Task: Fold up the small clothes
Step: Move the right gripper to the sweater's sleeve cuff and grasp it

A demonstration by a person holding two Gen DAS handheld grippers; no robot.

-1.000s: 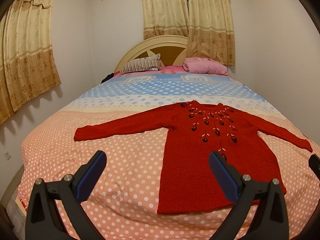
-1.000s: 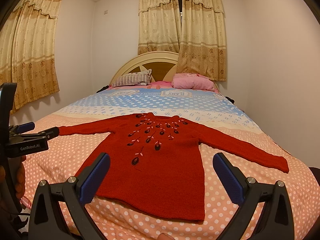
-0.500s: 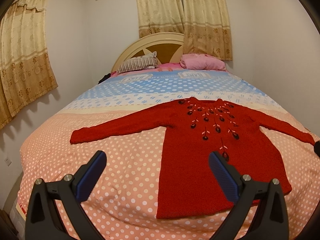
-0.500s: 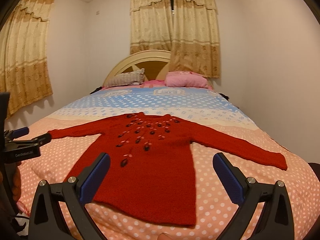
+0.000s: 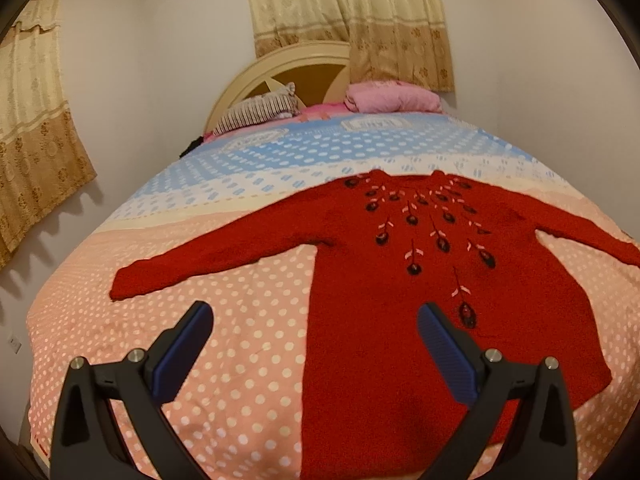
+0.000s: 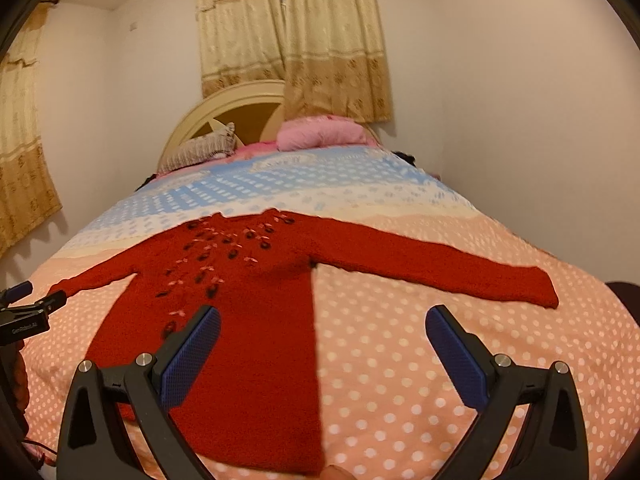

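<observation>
A red knitted sweater with dark embroidered flowers lies flat, front up, on the bed, both sleeves spread out sideways. My left gripper hovers open above the bed near the sweater's left hem side, holding nothing. In the right wrist view the same sweater stretches out with its right sleeve reaching toward the bed's right edge. My right gripper is open above the sweater's lower right edge, empty. The left gripper's tip shows at the far left of the right wrist view.
The bed has a polka-dot cover, peach near me and blue farther back. A striped pillow and a pink pillow lie by the headboard. Walls and curtains close in on all sides.
Both grippers have moved forward and tilted down toward the bed, so the sweater looks nearer and larger. Both stay open. The sweater has not moved.
</observation>
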